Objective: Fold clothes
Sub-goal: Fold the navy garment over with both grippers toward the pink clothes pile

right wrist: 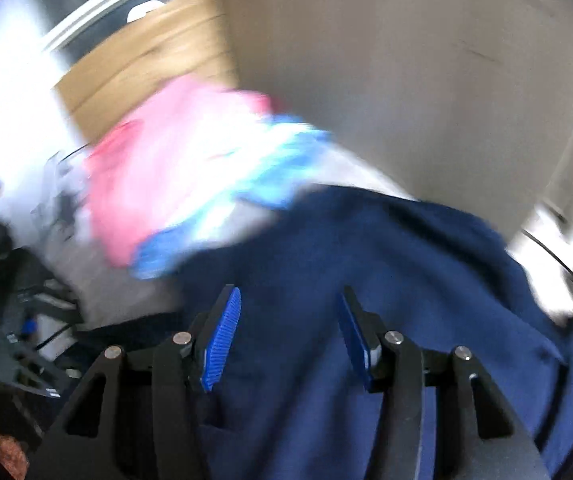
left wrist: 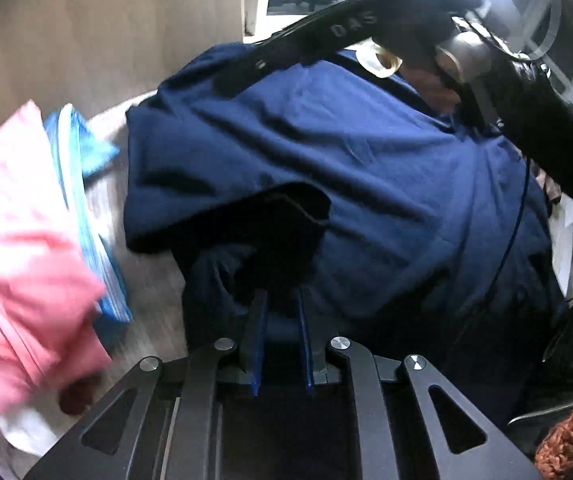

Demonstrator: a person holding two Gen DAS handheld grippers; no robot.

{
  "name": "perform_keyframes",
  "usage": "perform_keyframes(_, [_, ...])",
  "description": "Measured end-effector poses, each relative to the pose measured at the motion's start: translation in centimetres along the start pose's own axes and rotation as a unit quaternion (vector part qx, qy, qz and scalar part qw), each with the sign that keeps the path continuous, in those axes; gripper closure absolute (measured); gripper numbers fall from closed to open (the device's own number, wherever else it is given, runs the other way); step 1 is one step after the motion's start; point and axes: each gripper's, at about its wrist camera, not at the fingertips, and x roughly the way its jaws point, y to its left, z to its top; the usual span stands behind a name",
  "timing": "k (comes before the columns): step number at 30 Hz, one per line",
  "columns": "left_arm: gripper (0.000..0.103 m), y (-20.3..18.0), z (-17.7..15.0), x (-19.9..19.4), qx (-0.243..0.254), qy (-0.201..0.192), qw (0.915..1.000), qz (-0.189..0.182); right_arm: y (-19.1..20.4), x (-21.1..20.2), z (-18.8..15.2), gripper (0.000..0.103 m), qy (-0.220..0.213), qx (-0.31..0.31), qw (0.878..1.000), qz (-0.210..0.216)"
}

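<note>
Gripping a bunched fold of the navy garment (left wrist: pixel 326 148), the left tongs (left wrist: pixel 280 312) stand narrow, dark cloth pinched between their blue pads; the hold sits at the garment's near edge, probably so that edge can be carried over the rest as a fold. The garment lies spread and creased across the pale counter (left wrist: pixel 142 280), filling most of the left wrist view. The right tongs (right wrist: pixel 290 320) hang about half open above the same navy cloth, nothing between the pads; in the left wrist view they show as a dark tool reaching in at the far side of the garment, likely to take or pin that side. A pink garment (left wrist: pixel 18 240) and a blue-and-white striped piece (left wrist: pixel 86 240) are stacked at the counter's edge beside the navy one, apparently set aside.

Motion blur smears the right wrist view, so the stack's edges and the background are unreadable there. Which part of the garment is pinched, sleeve or hem, cannot be told. A small clear ring-shaped object (left wrist: pixel 378 58) near the right tongs is unidentifiable.
</note>
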Motion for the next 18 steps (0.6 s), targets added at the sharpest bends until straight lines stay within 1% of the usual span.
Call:
perform_keyframes(2, [0.089, 0.2, -1.1, 0.2, -0.017, 0.001, 0.9999, -0.002, 2.9, 2.0, 0.6, 0.050, 0.012, -0.039, 0.999, 0.008])
perform_keyframes(3, [0.089, 0.3, -1.7, 0.2, -0.025, 0.001, 0.9997, -0.003, 4.2, 3.1, 1.0, 0.046, 0.018, -0.056, 0.998, 0.008])
perform_keyframes(4, [0.089, 0.3, -2.2, 0.1, -0.032, 0.001, 0.9995, -0.003, 5.1, 4.0, 1.1, 0.045, 0.026, -0.069, 0.997, 0.004])
perform_keyframes(7, [0.087, 0.6, -3.2, -0.1, -0.046, -0.004, 0.9990, 0.000, 6.2, 6.4, 1.2, 0.045, 0.053, -0.094, 0.994, -0.029])
perform_keyframes(8, [0.085, 0.8, -3.4, -0.1, -0.049, -0.006, 0.9988, 0.002, 6.2, 7.2, 1.1, 0.045, 0.065, -0.099, 0.992, -0.039])
perform_keyframes(9, [0.083, 0.9, -3.4, 0.0, -0.052, -0.007, 0.9986, 0.003, 6.0, 8.1, 1.1, 0.048, 0.077, -0.101, 0.991, -0.045])
perform_keyframes(10, [0.083, 1.1, -3.5, 0.2, -0.053, -0.007, 0.9986, 0.005, 5.3, 8.4, 1.1, 0.072, 0.080, -0.086, 0.992, -0.043])
perform_keyframes(11, [0.083, 1.3, -3.6, 0.4, -0.053, -0.006, 0.9985, 0.007, 4.3, 8.2, 1.2, 0.090, 0.077, -0.058, 0.995, -0.034])
perform_keyframes(12, [0.083, 1.5, -3.7, 0.6, -0.054, -0.004, 0.9985, 0.011, 3.2, 7.4, 1.4, 0.099, 0.063, -0.026, 0.997, -0.021])
perform_keyframes(13, [0.083, 1.7, -3.9, 1.0, -0.056, 0.000, 0.9983, 0.015, 1.9, 5.9, 1.4, 0.099, 0.039, 0.001, 0.999, -0.017])
perform_keyframes(15, [0.083, 2.0, -4.1, 1.7, -0.058, 0.010, 0.9981, 0.020, -0.5, 2.4, 0.9, 0.099, -0.011, 0.045, 0.998, -0.029])
perform_keyframes(16, [0.083, 2.1, -4.3, 2.0, -0.057, 0.014, 0.9981, 0.021, -2.2, 0.3, -0.1, 0.099, -0.035, 0.079, 0.996, -0.037])
perform_keyframes(17, [0.082, 2.0, -4.4, 2.0, -0.052, 0.013, 0.9983, 0.020, -4.1, -1.8, -1.6, 0.099, -0.056, 0.121, 0.990, -0.036])
perform_keyframes(18, [0.082, 2.0, -4.4, 1.9, -0.048, 0.013, 0.9985, 0.023, -5.6, -3.1, -3.1, 0.099, -0.068, 0.159, 0.984, -0.037])
